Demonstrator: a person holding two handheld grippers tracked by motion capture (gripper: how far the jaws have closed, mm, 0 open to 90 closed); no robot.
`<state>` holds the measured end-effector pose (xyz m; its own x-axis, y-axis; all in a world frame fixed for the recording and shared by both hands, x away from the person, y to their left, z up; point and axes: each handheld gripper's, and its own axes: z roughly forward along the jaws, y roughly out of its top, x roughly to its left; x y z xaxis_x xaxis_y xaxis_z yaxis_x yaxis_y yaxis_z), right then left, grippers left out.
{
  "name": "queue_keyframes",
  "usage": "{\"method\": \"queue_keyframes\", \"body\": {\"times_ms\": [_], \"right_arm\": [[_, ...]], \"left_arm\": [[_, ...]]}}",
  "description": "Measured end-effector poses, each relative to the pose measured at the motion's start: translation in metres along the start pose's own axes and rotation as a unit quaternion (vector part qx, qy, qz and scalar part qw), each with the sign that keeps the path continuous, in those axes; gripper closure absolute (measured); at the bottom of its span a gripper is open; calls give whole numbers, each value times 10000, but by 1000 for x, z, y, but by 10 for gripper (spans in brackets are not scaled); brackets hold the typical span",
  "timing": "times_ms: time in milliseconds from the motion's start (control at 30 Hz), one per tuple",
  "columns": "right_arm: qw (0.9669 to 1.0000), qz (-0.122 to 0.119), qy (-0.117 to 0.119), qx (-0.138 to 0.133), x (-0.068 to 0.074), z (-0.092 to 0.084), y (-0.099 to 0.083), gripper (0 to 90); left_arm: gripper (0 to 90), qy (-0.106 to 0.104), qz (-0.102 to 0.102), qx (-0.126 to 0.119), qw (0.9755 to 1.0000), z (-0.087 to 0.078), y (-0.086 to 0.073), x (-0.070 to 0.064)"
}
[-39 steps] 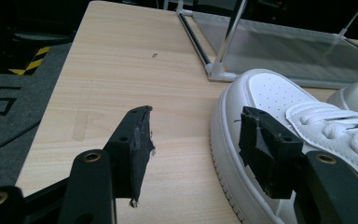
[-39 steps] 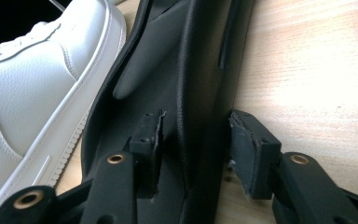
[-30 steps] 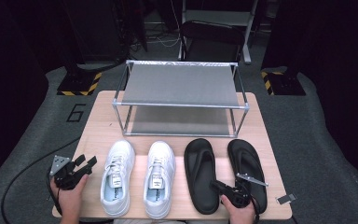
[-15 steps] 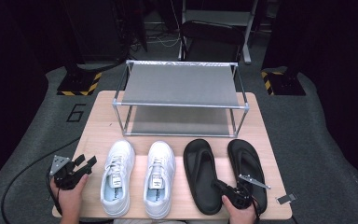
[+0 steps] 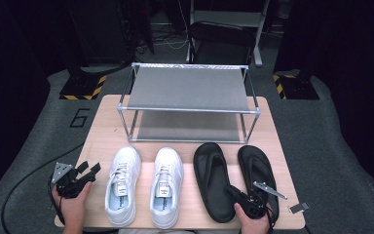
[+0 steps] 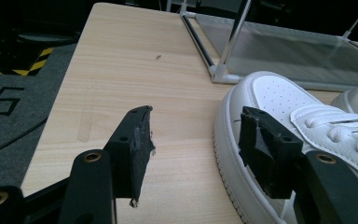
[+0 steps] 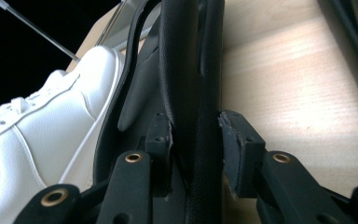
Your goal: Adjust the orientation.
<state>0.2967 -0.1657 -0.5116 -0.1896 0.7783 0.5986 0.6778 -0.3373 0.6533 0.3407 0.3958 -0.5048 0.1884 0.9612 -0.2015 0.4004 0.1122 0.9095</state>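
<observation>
A pale wooden desk (image 5: 107,126) carries a two-tier metal rack (image 5: 190,102) at twelve o'clock. Toward six o'clock lie two white sneakers (image 5: 143,185), side by side, and two black flip-flops (image 5: 233,173) toward four o'clock.

A wooden table (image 5: 107,122) stands on grey carpet (image 5: 39,146) marked with hazard tape (image 5: 83,92); the room beyond is dark.

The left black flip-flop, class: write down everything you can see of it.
The left black flip-flop is matte, rubbery-looking, with a Y-shaped strap. It lies flat, sole down, toe towards the shoe rack, between a white sneaker and its twin flip-flop. The right gripper has its fingers closed on its outer edge near the heel.
</observation>
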Motion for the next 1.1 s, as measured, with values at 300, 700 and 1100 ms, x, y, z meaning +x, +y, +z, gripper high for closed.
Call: {"method": "queue_keyframes", "body": {"times_ms": [300, 700, 1100], "right_arm": [[9995, 90, -92, -301, 2, -1, 8, 657], [9961, 338, 30, -812, 6, 14, 16, 656], [9948, 310, -27, -967, 12, 21, 26, 657]], "left_arm": [[436, 8, 13, 27, 10000, 0, 0, 0], [437, 6, 15, 63, 10000, -1, 0, 1], [438, 22, 10, 52, 10000, -2, -1, 2]]}}
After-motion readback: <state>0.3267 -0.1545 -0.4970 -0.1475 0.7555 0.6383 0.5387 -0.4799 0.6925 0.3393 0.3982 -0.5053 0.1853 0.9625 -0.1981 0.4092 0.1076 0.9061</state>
